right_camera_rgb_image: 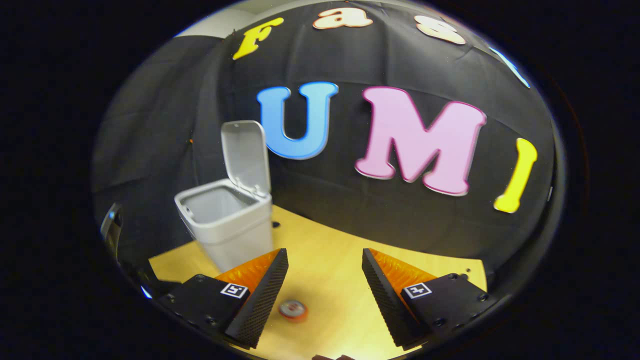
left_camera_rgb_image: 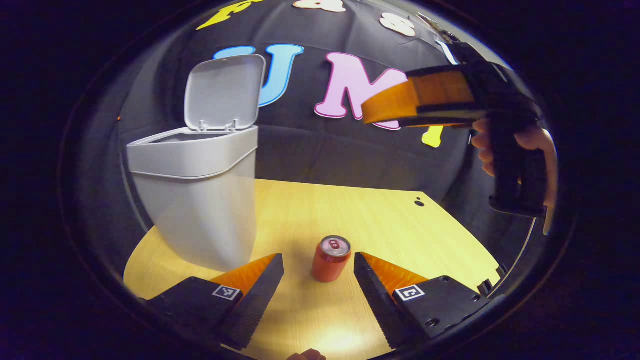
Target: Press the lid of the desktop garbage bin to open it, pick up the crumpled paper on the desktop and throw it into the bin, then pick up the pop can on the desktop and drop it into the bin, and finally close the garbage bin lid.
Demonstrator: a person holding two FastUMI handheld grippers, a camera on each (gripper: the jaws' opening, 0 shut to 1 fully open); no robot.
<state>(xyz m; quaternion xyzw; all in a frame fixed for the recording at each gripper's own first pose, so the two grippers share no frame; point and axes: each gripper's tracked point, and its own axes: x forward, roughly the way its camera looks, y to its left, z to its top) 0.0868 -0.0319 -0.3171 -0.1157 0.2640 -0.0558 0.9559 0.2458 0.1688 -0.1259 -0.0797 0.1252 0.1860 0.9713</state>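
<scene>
1. In the left gripper view, the left gripper [left_camera_rgb_image: 319, 272] hangs low over the wooden counter [left_camera_rgb_image: 400, 225] with its fingers spread wide and nothing between them.
2. The pop can [left_camera_rgb_image: 330, 259] stands upright on the counter just ahead of that gap, roughly centred between the two fingertips and touching neither.
3. The garbage bin [left_camera_rgb_image: 200, 200] stands on the counter to the left of the can, close to the left finger [left_camera_rgb_image: 250, 287] of this gripper. Its lid [left_camera_rgb_image: 224, 90] is swung up on the rear hinge and stands nearly upright, so the bin mouth is open.
4. At the upper right of the same view the right gripper [left_camera_rgb_image: 380, 107] is held well above the counter, its fingers pointing towards the bin; a hand [left_camera_rgb_image: 515, 145] grips its handle. From this side I cannot tell how far those fingers are parted.
5. In the right gripper view, the right gripper [right_camera_rgb_image: 325, 280] shows its fingers wide apart and empty.
6. There the garbage bin [right_camera_rgb_image: 227, 225] sits below and to the left, lid [right_camera_rgb_image: 246, 155] raised; what lies inside cannot be made out.
7. The pop can [right_camera_rgb_image: 293, 309] shows from above, low between the fingers, standing on the counter [right_camera_rgb_image: 330, 280].
</scene>
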